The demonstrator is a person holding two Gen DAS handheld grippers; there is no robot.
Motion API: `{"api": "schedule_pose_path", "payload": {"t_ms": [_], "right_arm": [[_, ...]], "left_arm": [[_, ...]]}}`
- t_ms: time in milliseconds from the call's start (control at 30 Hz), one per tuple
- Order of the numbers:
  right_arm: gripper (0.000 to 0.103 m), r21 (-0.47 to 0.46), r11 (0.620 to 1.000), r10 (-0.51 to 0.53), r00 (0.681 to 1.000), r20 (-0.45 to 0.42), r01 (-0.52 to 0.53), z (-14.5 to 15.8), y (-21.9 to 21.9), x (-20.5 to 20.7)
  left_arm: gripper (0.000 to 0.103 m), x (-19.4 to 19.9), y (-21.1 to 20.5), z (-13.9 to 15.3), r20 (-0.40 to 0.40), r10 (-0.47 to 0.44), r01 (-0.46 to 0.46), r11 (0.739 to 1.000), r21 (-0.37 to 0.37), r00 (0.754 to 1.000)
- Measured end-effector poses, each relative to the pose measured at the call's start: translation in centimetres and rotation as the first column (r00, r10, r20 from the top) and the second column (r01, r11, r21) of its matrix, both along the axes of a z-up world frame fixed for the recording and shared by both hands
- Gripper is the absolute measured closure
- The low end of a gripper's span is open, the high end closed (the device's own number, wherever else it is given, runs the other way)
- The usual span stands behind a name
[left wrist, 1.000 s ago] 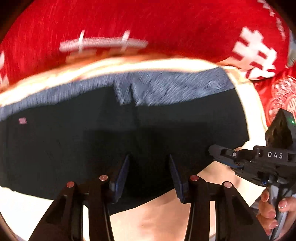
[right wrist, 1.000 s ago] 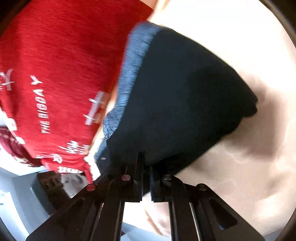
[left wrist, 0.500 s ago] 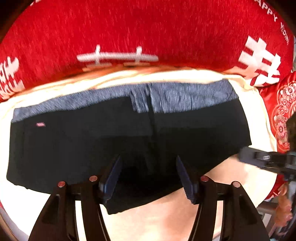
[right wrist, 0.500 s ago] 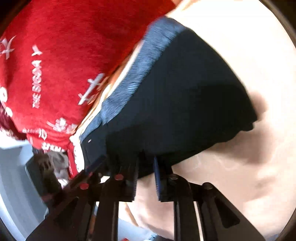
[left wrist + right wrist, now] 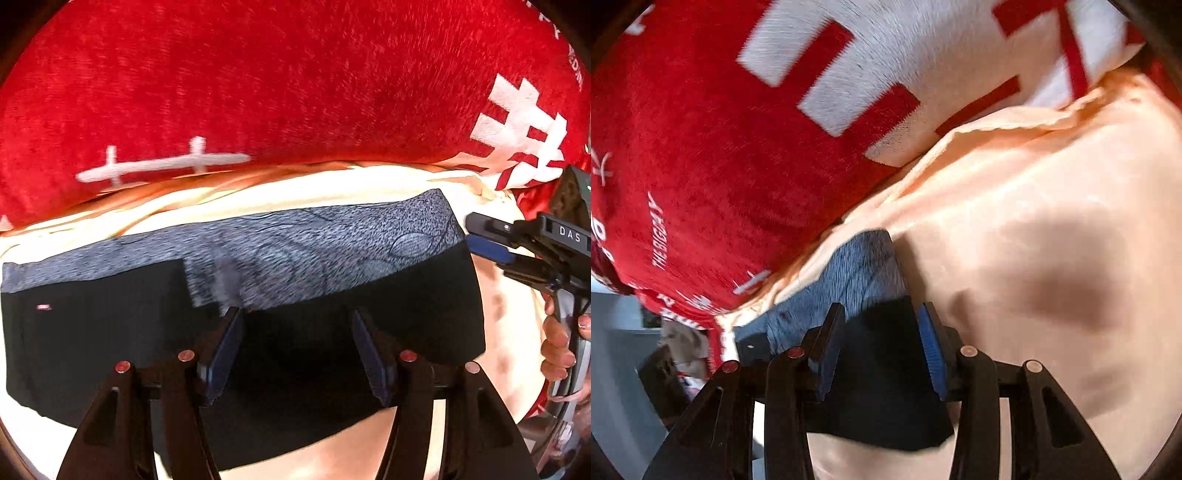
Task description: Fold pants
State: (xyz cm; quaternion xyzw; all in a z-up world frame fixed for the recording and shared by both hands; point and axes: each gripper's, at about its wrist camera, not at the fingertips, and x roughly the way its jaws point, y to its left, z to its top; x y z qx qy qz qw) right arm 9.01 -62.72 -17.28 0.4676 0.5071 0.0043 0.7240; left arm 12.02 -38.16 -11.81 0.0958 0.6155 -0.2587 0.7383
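Observation:
The black pants (image 5: pixel 110 350) with a grey waistband (image 5: pixel 314 254) lie folded flat on a cream sheet (image 5: pixel 332 188). My left gripper (image 5: pixel 295 336) is open, its fingers spread over the middle of the black cloth just below the waistband. My right gripper (image 5: pixel 882 328) is open over the pants' end (image 5: pixel 882 398), where black cloth meets the grey waistband (image 5: pixel 857 280). In the left wrist view the right gripper (image 5: pixel 491 240) sits at the right end of the waistband, its jaws apart.
A big red pillow with white characters (image 5: pixel 277 92) lies right behind the pants and fills the back; it also shows in the right wrist view (image 5: pixel 720 147). The cream sheet (image 5: pixel 1052 240) stretches to the right. A grey floor (image 5: pixel 613 350) lies beyond the bed's edge.
My right gripper has let go of the pants' edge and opened, and moved toward the waistband end. My left gripper has opened wider and moved forward over the cloth.

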Motion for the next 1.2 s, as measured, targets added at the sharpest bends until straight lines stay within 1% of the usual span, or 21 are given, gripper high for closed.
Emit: {"api": "schedule_pose_path", "payload": {"t_ms": [33, 67, 133, 200, 267, 367, 433, 467, 500, 533, 567, 600, 633, 667, 700, 733, 800, 867, 933, 1100, 1200], "right_arm": [[0.058, 0.042, 0.999, 0.017, 1.0, 0.012, -0.017, -0.7, 0.0, 0.7], [0.058, 0.064, 0.998, 0.029, 1.0, 0.007, -0.029, -1.3, 0.1, 1.1], [0.06, 0.068, 0.996, 0.059, 0.997, -0.044, -0.056, -2.9, 0.2, 2.1], [0.065, 0.087, 0.995, 0.062, 0.995, -0.077, -0.055, -3.8, 0.3, 2.4], [0.068, 0.089, 0.994, 0.073, 0.995, -0.075, -0.066, -3.1, 0.6, 2.6], [0.068, 0.059, 0.993, 0.11, 0.992, -0.064, -0.106, -1.8, 1.5, 2.7], [0.068, 0.021, 0.992, 0.124, 0.988, -0.09, -0.123, -1.7, 1.9, 3.0], [0.068, -0.036, 0.988, 0.145, 0.982, -0.12, -0.15, -1.8, 2.3, 3.4], [0.068, -0.102, 0.977, 0.171, 0.973, -0.152, -0.188, -2.0, 3.2, 4.1], [0.068, -0.148, 0.966, 0.189, 0.968, -0.167, -0.214, -2.0, 3.9, 4.5], [0.067, -0.21, 0.947, 0.206, 0.961, -0.184, -0.243, -1.9, 4.6, 4.9], [0.064, -0.25, 0.933, 0.213, 0.958, -0.194, -0.258, -1.8, 5.2, 5.1], [0.062, -0.271, 0.926, 0.215, 0.956, -0.199, -0.264, -1.6, 5.5, 5.2], [0.062, -0.291, 0.919, 0.213, 0.956, -0.204, -0.267, -1.4, 5.8, 5.2], [0.062, -0.304, 0.914, 0.212, 0.955, -0.205, -0.268, -1.3, 5.9, 5.2], [0.061, -0.308, 0.913, 0.212, 0.956, -0.205, -0.269, -1.2, 6.0, 5.1], [0.06, -0.287, 0.923, 0.202, 0.958, -0.204, -0.255, -1.1, 5.9, 4.9], [0.055, -0.272, 0.932, 0.184, 0.961, -0.208, -0.238, -0.9, 5.7, 4.5], [0.05, -0.293, 0.927, 0.173, 0.961, -0.214, -0.232, -0.1, 5.7, 3.9], [0.049, -0.38, 0.9, 0.151, 0.971, -0.187, -0.213, 2.5, 7.0, 1.5], [0.049, -0.375, 0.911, 0.117, 0.98, -0.161, -0.171, 3.7, 7.7, -0.1]], "left_arm": [[0.041, 0.1, -0.2, -0.6, -0.004, 0.004, -0.004, 1.0, 0.007, 1.0], [0.041, 0.2, -0.3, -1.0, -0.007, 0.008, -0.008, 1.0, 0.012, 1.0], [0.041, 0.2, -0.1, -2.0, -0.029, 0.022, -0.021, 1.0, 0.02, 0.999], [0.041, 0.0, 0.2, -2.2, -0.033, 0.022, -0.021, 1.0, 0.023, 0.999], [0.041, -0.5, 0.5, -2.2, -0.017, -0.001, 0.002, 0.999, 0.035, 1.0], [0.041, -1.5, 0.8, -2.7, 0.008, -0.039, 0.039, 0.998, 0.053, 0.999], [0.041, -2.0, 0.8, -2.8, 0.023, -0.056, 0.055, 0.997, 0.058, 0.998], [0.041, -2.2, 0.7, -2.9, 0.03, -0.06, 0.058, 0.996, 0.065, 0.998], [0.041, -2.3, 0.6, -2.9, 0.033, -0.061, 0.059, 0.996, 0.069, 0.998], [0.041, -2.3, 0.5, -3.0, 0.036, -0.06, 0.057, 0.996, 0.074, 0.998], [0.041, -2.4, 0.4, -3.1, 0.037, -0.058, 0.055, 0.996, 0.075, 0.998], [0.04, -2.5, 0.4, -3.0, 0.036, -0.056, 0.053, 0.996, 0.072, 0.998], [0.035, -2.5, 0.5, -3.1, 0.033, -0.054, 0.052, 0.996, 0.067, 0.998], [0.027, -2.6, 0.7, -3.0, 0.021, -0.05, 0.049, 0.998, 0.049, 0.999], [0.024, -2.6, 1.0, -2.9, 0.012, -0.043, 0.043, 0.999, 0.033, 0.999], [0.024, -2.6, 0.9, -2.8, 0.007, -0.034, 0.034, 0.999, 0.023, 0.999], [0.024, -2.9, 1.3, -2.6, 0.008, -0.031, 0.031, 0.999, 0.026, 0.999], [0.024, -2.7, 1.7, -2.5, 0.01, -0.017, 0.016, 0.999, 0.042, 1.0], [0.024, -2.5, 2.6, -2.4, 0.004, 0.0, 0.0, 0.999, 0.043, 1.0], [0.024, -2.5, 4.8, -2.9, 0.011, 0.021, -0.022, 0.997, 0.078, 1.0], [0.024, -2.9, 5.9, -3.0, 0.005, 0.038, -0.038, 0.995, 0.09, 0.999]]}}
